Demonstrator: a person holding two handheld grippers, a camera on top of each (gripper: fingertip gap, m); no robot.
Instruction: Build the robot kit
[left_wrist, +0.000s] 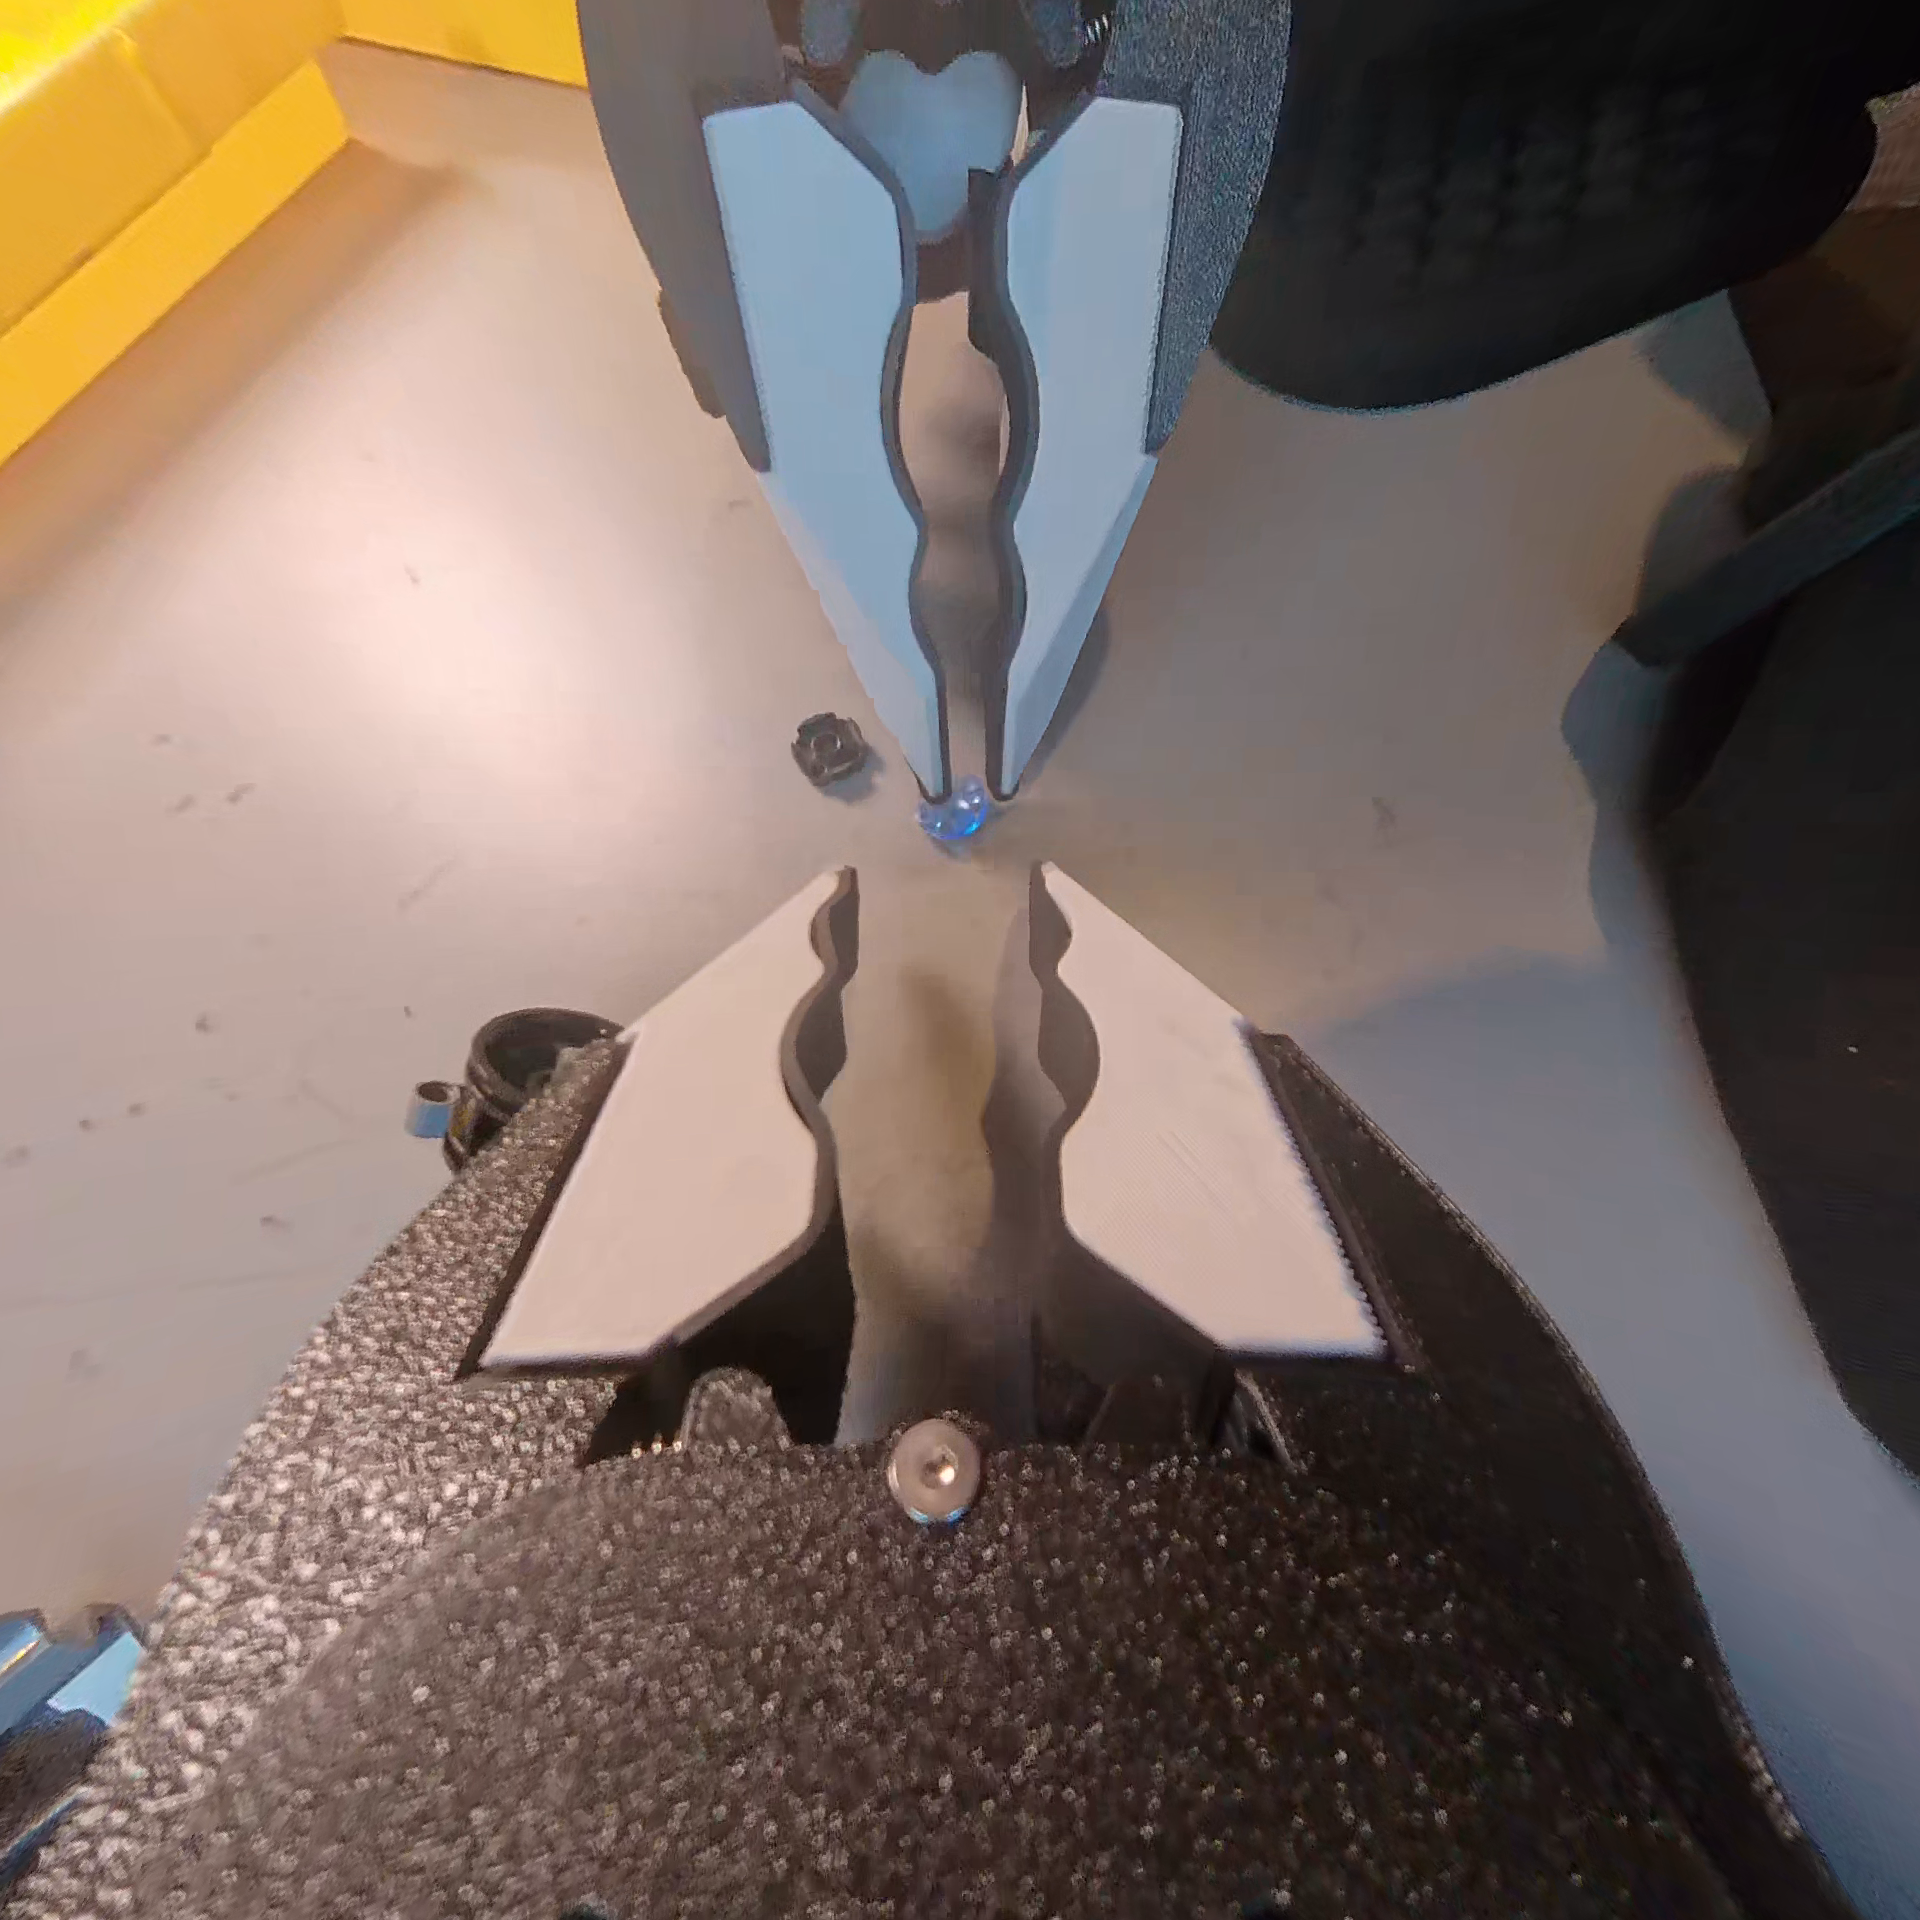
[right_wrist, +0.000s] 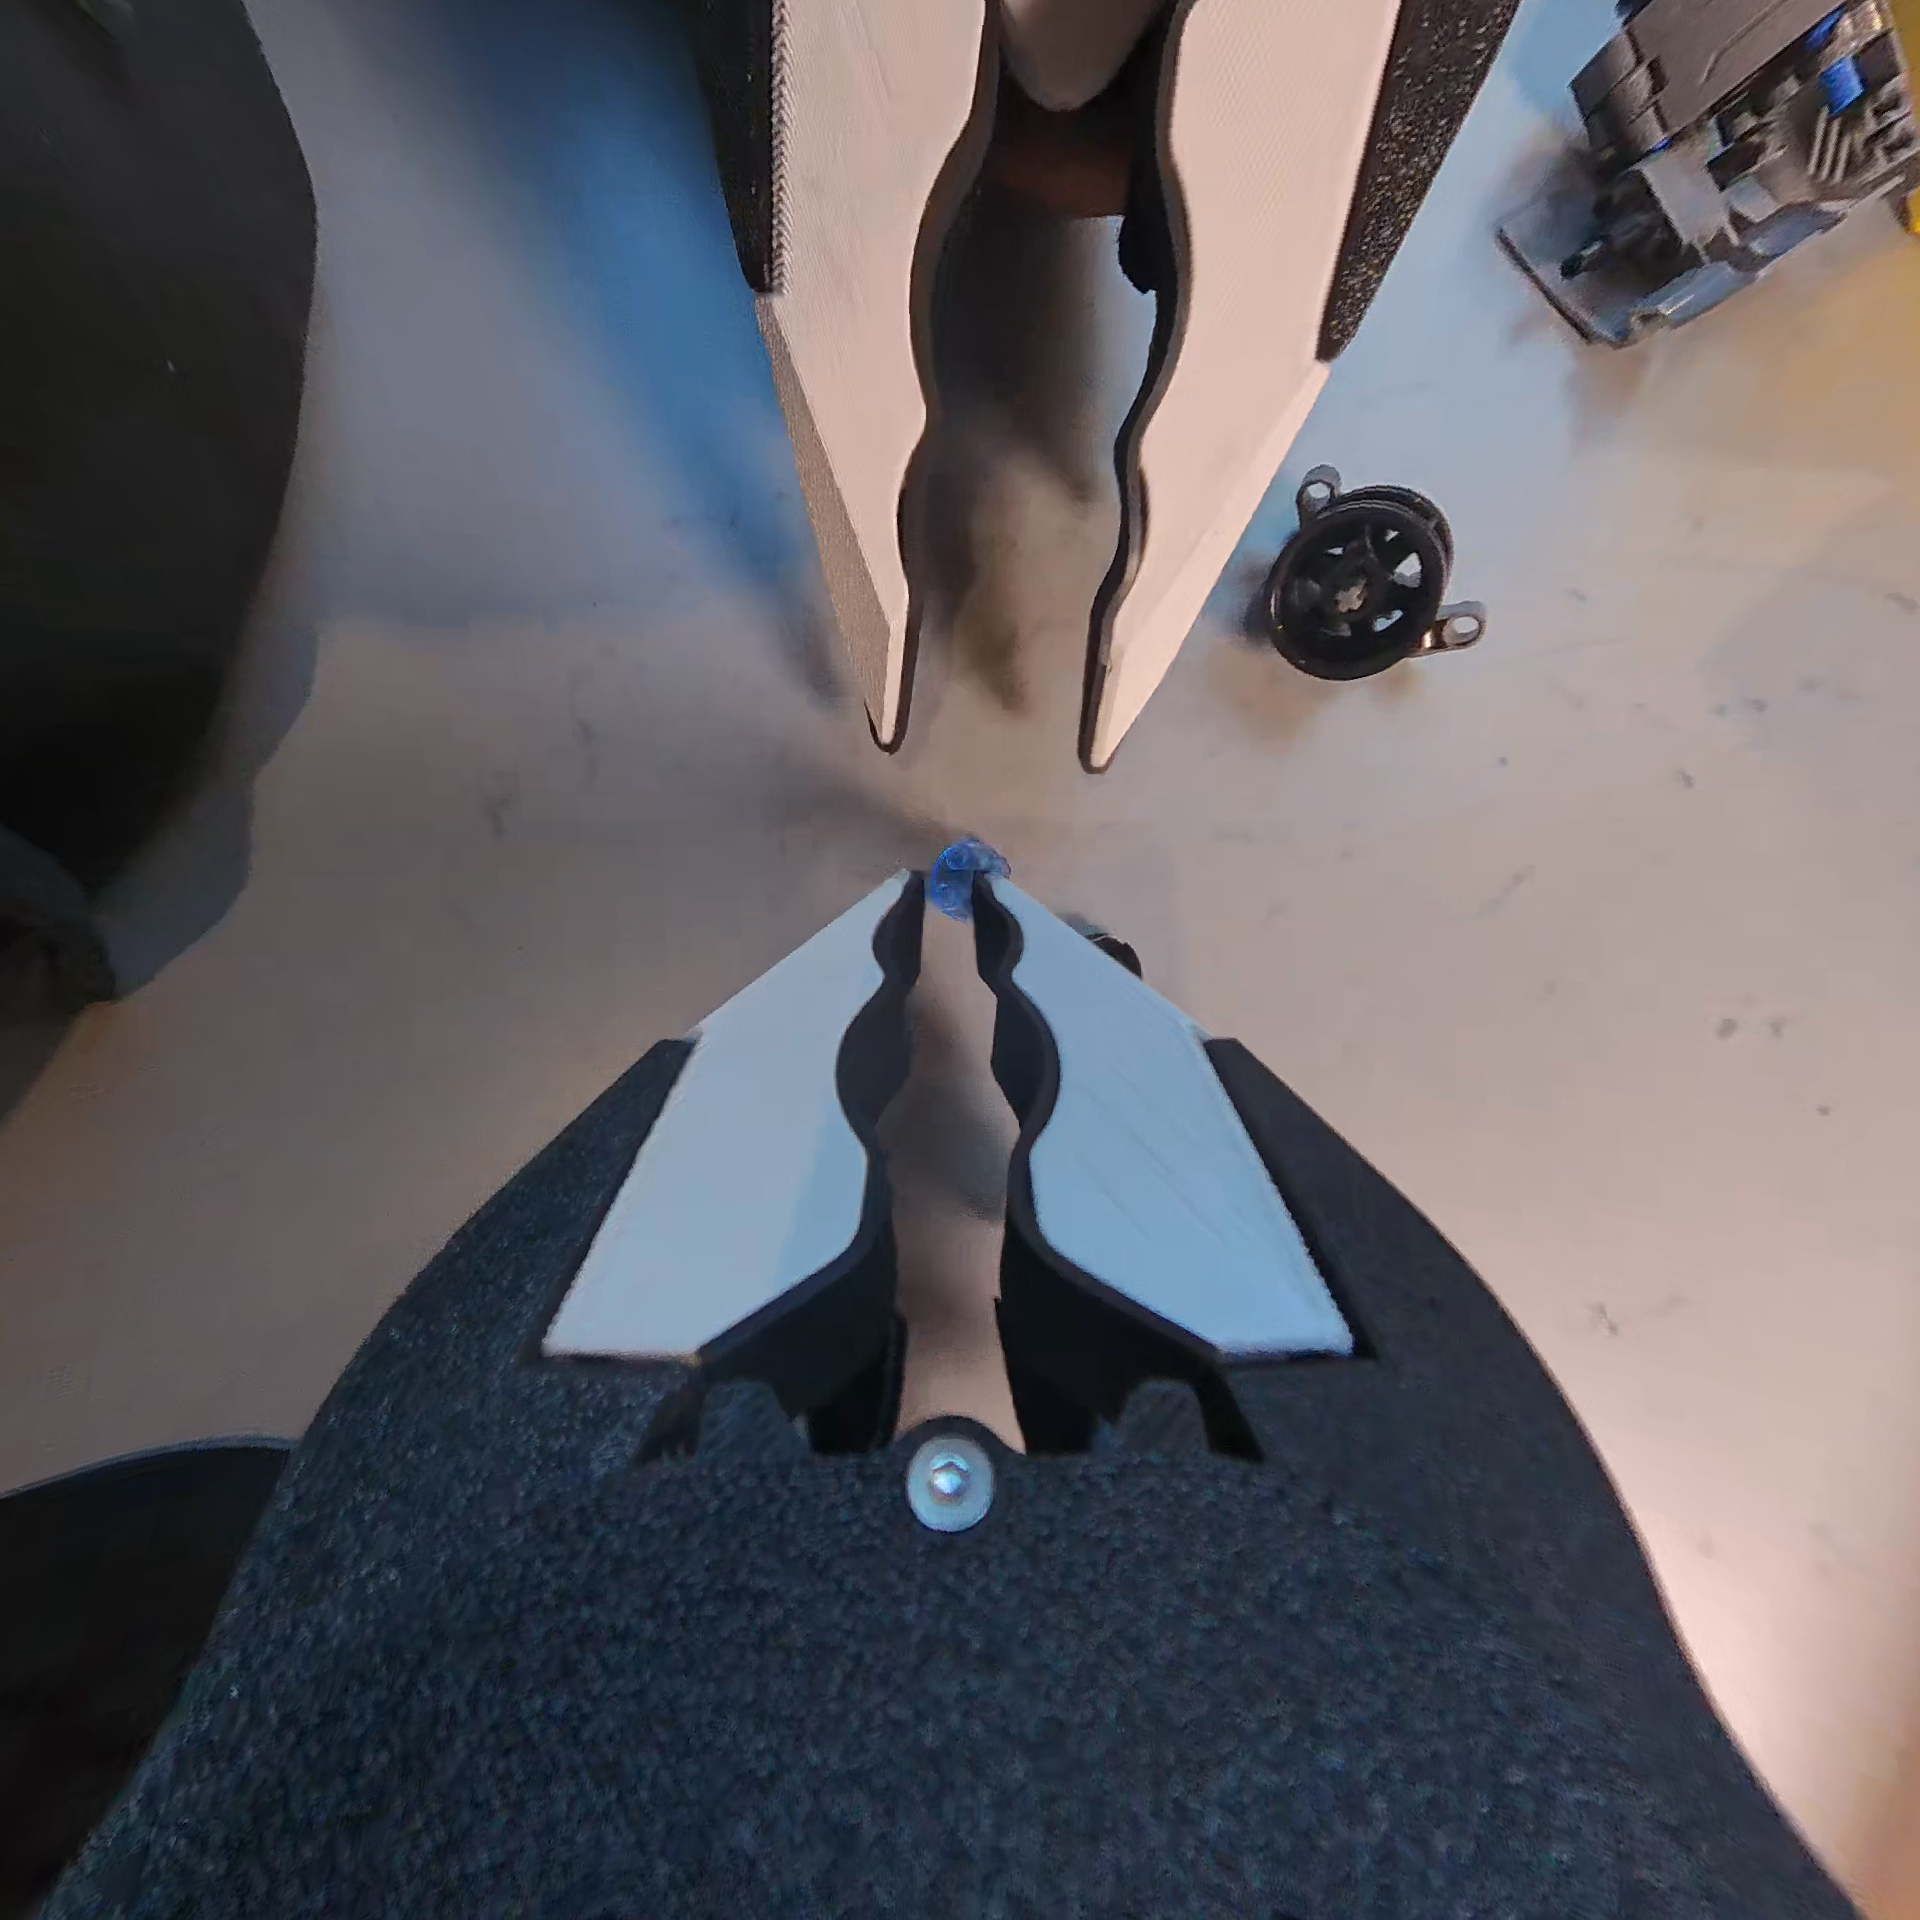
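1. Two grippers meet tip to tip over a pale tabletop (right_wrist: 1558, 1039). The right gripper (right_wrist: 948, 883) has its fingers nearly together, clamped at the very tips on a small blue translucent bead (right_wrist: 956, 868).
2. The left gripper (left_wrist: 943, 878) faces it with fingers apart and nothing between them; its tips sit just short of the bead (left_wrist: 951, 818), not touching it.
3. The bead looks tiny, hard and glossy, so I judge it light, stiff and slippery. It is held only by the fingertip edges, and most of it pokes out ahead. Whether it rests on the tabletop or hangs just above it, I cannot tell.
4. A grip across its widest part, squarely between flat pads, seems safest; a glancing pinch could squirt it away.
5. Just beside the right tips lies a small black square part (left_wrist: 828, 750).
6. Farther out sits a black round wheel-like part (right_wrist: 1361, 582) with metal tabs.
7. A grey-and-blue block assembly (right_wrist: 1714, 156) stands at the far edge, well apart.
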